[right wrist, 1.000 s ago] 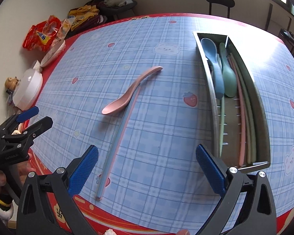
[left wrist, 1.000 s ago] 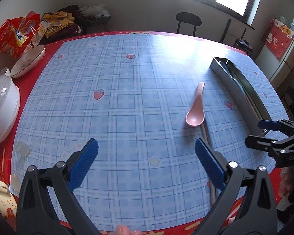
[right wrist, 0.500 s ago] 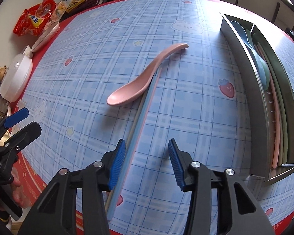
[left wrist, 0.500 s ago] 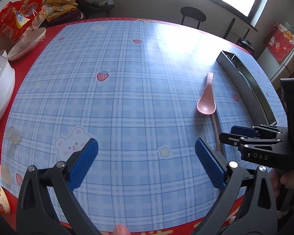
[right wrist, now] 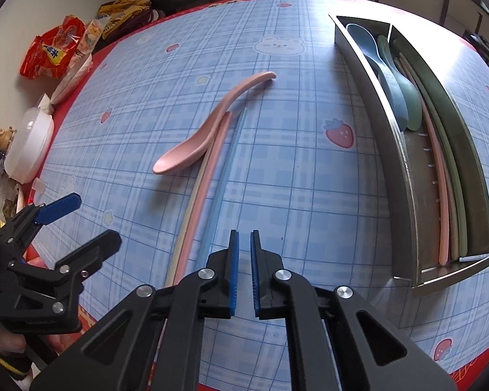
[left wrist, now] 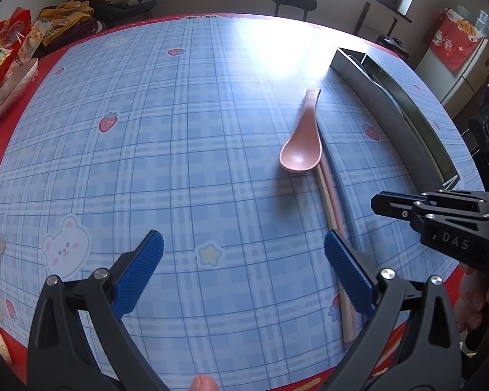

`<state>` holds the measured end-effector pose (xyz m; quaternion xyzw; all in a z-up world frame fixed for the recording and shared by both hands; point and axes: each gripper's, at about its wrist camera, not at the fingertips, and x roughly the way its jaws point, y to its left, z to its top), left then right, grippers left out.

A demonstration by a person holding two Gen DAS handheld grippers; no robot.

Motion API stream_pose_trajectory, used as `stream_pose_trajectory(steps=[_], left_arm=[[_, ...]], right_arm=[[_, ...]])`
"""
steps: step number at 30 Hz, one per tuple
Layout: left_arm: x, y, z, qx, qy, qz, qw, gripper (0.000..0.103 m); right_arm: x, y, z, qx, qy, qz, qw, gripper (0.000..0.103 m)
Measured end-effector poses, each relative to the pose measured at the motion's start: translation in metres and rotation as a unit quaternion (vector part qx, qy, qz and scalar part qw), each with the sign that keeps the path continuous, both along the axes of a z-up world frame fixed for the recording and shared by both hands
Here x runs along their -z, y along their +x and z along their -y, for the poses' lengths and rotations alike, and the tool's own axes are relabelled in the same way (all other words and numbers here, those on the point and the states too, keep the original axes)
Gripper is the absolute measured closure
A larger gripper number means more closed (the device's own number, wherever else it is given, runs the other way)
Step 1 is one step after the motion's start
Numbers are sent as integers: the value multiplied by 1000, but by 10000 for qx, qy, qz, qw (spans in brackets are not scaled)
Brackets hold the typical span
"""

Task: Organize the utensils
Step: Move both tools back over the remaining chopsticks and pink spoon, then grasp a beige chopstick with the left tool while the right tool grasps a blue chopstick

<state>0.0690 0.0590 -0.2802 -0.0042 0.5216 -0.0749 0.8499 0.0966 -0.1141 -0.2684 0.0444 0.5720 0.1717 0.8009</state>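
A pink spoon [right wrist: 208,133] lies on the blue checked tablecloth, also in the left wrist view [left wrist: 301,146]. Beside it lie a pink chopstick [right wrist: 199,195] with a cream one and a blue chopstick [right wrist: 223,182]. A steel utensil tray [right wrist: 407,176] at the right holds a blue spoon [right wrist: 379,62], a green spoon [right wrist: 404,97] and several chopsticks. My right gripper [right wrist: 243,244] is nearly shut, empty, just right of the blue chopstick's near part. My left gripper [left wrist: 244,260] is open and empty, left of the chopsticks.
Snack bags [right wrist: 55,52], a white lidded bowl [right wrist: 29,146] and a plate [left wrist: 11,91] stand along the table's left edge. A stool [left wrist: 293,0] stands behind the table. The red table rim runs close under both grippers.
My right gripper has closed from wide open to nearly shut and moved in over the near ends of the chopsticks. My left gripper drifted right, still open.
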Motion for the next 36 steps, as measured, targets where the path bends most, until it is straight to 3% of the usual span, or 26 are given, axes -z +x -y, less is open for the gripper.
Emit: stream_pose_trajectory(steps=[2,6,9,12,19,24,36], left_arm=[[0,2,-1,-68,3,-10,10000,6],[1,6,-6,-117,33,-51,9999,5],[2,6,-7,-139,87,-46,9999,5],[3,6,-8,-190,19,-69,9998,5],[6,4,13,170,36,-70,9998,5],[12,5,32,417,131,-94,9990,5],[29,18,44,526,335,-232,9978,5]], right_arm=[[2,0,-7,-153,3,2,9999,87],[7,-2,-19,-344,-141,15,9993,86],[7,-3,-27,-515,-318,131,9981,77],[7,-4,-31,-620,-361,174,9973,76],[6,-6,-22,-519,-654,254,9962,78],[8,-6,-1,-233,-384,126,9989,87],[10,-15,24,-14,-7,9,10000,91]])
